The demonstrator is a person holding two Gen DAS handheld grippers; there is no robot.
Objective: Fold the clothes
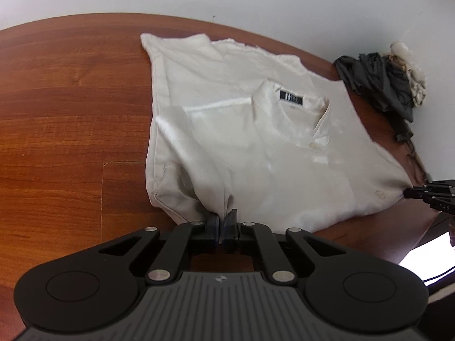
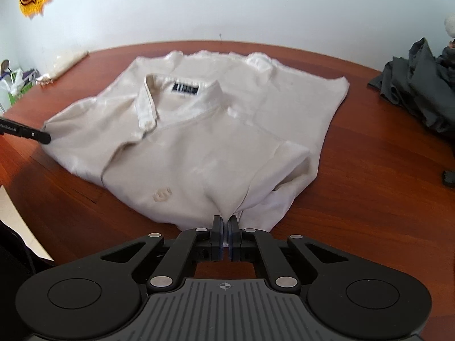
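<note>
Left wrist view: left gripper [image 1: 221,225] clenched on near edge of cream cotton polo shirt [image 1: 256,142], spread on round brown wooden table [image 1: 71,113]. Sleeves tucked in; big fold probably not done.

Right wrist view: right gripper [image 2: 225,226] pinching same hem. Heap of dark grey clothes [image 2: 421,85] waiting, unfolded.

Each gripper, the left gripper [image 1: 223,221] and the right gripper [image 2: 224,223], is black plastic with two round bumps at its sides, a grey ridged plate with a small cross mark, shiny silver screws on bent arms, and dark blue pads [image 2: 220,233].
</note>
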